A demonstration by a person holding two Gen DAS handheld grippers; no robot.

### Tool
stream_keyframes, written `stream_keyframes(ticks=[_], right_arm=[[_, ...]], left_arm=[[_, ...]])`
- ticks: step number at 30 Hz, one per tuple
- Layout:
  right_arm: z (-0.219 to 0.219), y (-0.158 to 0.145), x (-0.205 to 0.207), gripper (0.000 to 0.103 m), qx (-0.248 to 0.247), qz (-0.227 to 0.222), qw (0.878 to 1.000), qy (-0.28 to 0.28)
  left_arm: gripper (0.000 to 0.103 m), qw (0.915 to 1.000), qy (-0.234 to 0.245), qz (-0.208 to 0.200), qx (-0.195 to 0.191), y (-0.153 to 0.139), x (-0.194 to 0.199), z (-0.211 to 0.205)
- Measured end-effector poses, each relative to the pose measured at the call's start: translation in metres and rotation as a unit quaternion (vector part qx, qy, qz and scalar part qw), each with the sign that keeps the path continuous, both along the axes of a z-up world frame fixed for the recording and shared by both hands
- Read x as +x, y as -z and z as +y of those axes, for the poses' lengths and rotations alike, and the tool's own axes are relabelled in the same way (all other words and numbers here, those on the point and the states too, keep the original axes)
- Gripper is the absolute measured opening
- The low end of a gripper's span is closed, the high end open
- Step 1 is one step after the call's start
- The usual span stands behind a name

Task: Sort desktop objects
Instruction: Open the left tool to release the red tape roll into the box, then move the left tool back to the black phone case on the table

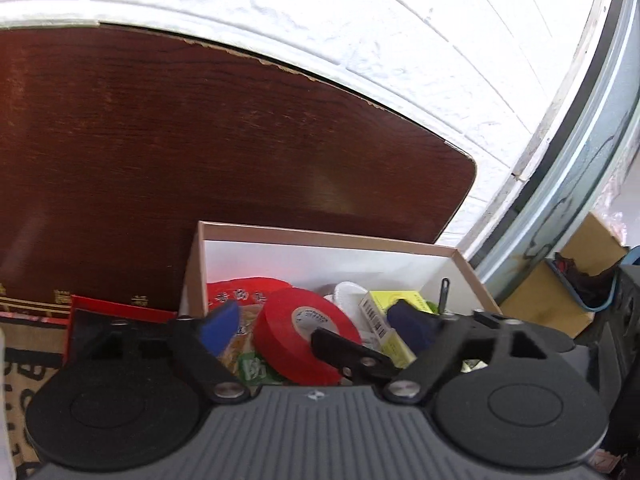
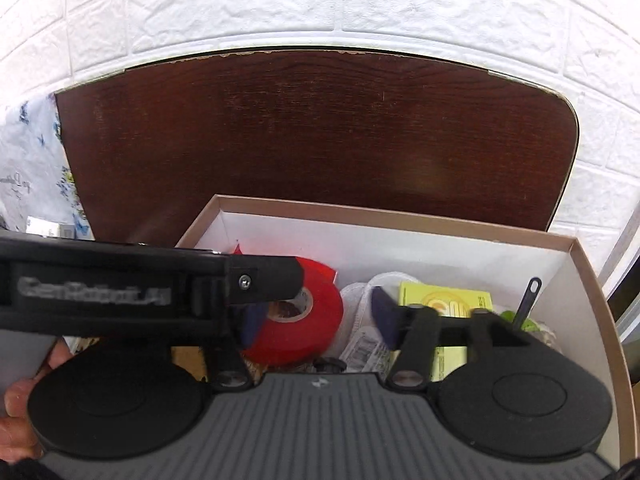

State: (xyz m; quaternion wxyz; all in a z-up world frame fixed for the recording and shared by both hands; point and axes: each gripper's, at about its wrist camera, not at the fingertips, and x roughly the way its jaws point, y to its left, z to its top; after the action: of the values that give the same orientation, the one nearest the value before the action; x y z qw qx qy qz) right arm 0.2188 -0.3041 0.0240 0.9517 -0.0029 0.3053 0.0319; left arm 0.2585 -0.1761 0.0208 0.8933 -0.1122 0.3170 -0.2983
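Note:
A red tape roll (image 1: 288,340) (image 2: 320,320) lies inside an open cardboard box (image 1: 320,236) (image 2: 400,220) with white inner walls. My left gripper (image 1: 316,326) is open, its blue pads (image 1: 222,326) on either side of the roll without touching it. My right gripper (image 2: 318,320) is open too, straddling the same roll. One black finger of the right gripper (image 1: 348,354) reaches over the roll in the left wrist view. The left gripper's black body (image 2: 120,296) crosses the right wrist view from the left. A yellow carton (image 1: 394,340) (image 2: 444,300) and a white plastic item (image 1: 348,294) lie beside the roll.
The box stands on a dark wooden table (image 1: 200,140) (image 2: 320,120) against a white brick wall. A red box (image 1: 120,308) lies left of it, a brown carton (image 1: 560,288) to the right. A thin black handle (image 2: 528,300) sticks up inside. A hand (image 2: 20,400) shows bottom left.

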Motion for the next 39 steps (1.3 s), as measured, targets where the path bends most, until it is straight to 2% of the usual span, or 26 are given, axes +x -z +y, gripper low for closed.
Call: stream_keyframes(ticks=[3, 4, 20, 30, 36, 39], right_arm=[[0.001, 0.000, -0.009, 0.085, -0.016, -0.011, 1.000, 0.013], [0.000, -0.002, -0.014, 0.086, -0.021, -0.016, 1.000, 0.014], [0.026, -0.022, -0.128, 0.087, -0.040, -0.081, 0.995, -0.030], [0.036, -0.015, -0.199, 0.089, 0.003, -0.097, 0.995, -0.022], [0.048, -0.001, -0.234, 0.089, 0.041, -0.083, 0.995, -0.032], [0.060, 0.007, -0.250, 0.090, 0.038, -0.074, 0.996, -0.043]], left_arm=[[0.090, 1.0000, 0.001, -0.006, 0.005, -0.002, -0.009, 0.002], [0.090, 1.0000, 0.002, -0.007, 0.007, -0.003, -0.013, 0.003], [0.097, 0.9992, -0.014, -0.036, 0.014, -0.007, -0.121, 0.022], [0.098, 0.9988, -0.017, -0.046, 0.004, -0.002, -0.189, 0.032], [0.098, 0.9985, -0.029, -0.045, 0.008, 0.012, -0.230, 0.048], [0.098, 0.9987, -0.031, -0.037, 0.012, 0.022, -0.247, 0.057]])
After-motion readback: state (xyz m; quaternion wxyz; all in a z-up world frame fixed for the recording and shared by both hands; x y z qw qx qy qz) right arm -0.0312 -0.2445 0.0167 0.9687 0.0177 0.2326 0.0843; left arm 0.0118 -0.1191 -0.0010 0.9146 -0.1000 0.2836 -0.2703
